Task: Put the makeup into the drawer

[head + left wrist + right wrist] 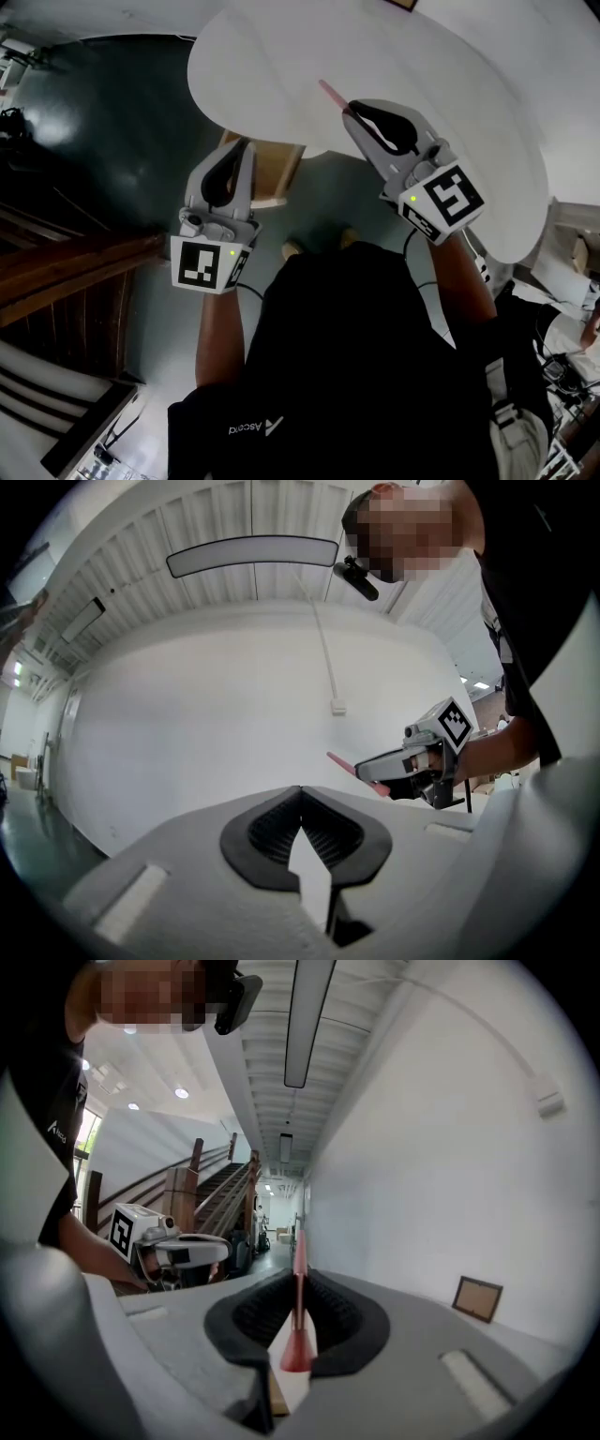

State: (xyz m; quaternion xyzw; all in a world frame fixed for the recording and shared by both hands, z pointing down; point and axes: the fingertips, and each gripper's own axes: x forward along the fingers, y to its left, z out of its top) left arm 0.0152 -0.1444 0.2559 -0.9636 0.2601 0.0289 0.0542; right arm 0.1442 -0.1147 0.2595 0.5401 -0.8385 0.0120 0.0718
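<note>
While I look down from the head view, the nearest thing is the person's black shirt [366, 375], with both forearms reaching out from it. The left tongs [246, 142] are on the left side, over the dark floor [112, 141]. In the left gripper view their two black pads [272, 832] are pressed together at the tips, and nothing is between them.

The right tongs [349, 108] are a little farther and to the right, raised in front of the tabletop [422, 56]. They are pinching the makeup [330, 92], a thin pink stick. In the right gripper view it stands upright between the pads, its wider pink end [296, 1354] low in the gap and its thin end pointing away beyond the tips. So the makeup is held in the air, not lying on any surface.

Just beyond the left tongs, below the near edge of the white rounded tabletop, is a light wooden box [277, 173]; I cannot tell whether it is the drawer. Farther left a wooden staircase [56, 272] goes along the floor. In the right gripper view a small brown frame [476, 1297] stands by the white wall.
</note>
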